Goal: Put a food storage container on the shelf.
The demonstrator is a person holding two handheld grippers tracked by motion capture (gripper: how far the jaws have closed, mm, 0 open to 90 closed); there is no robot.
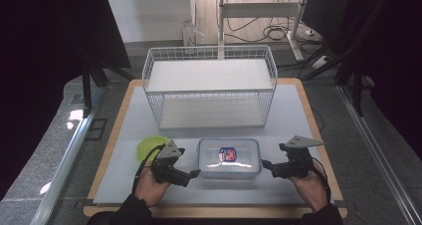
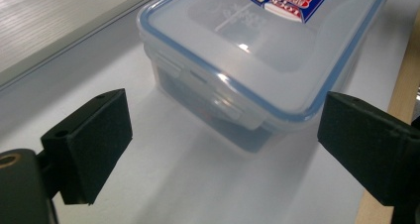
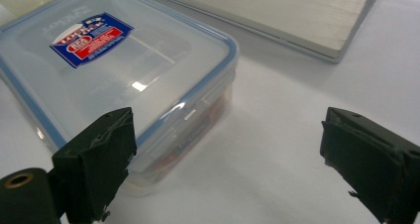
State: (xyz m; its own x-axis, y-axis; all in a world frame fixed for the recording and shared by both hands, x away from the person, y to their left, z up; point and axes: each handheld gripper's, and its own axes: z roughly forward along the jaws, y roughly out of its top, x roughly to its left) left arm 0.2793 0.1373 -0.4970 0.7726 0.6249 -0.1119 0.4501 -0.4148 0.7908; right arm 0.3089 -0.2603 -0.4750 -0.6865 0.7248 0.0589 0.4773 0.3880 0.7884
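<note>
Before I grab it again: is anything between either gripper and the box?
Nothing visible. The left gripper and right gripper flank the box, jaws open, only bare mat between. The green lid lies off to the left.

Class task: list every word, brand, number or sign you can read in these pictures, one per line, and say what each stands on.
Sticker on the box lid: blue and red with white lettering, too blurred to read in either gripper view.
The same sticker in the high view: too small to read.
Raised lettering moulded into the lid: faint, not legible.
Nothing else bears text.
</note>
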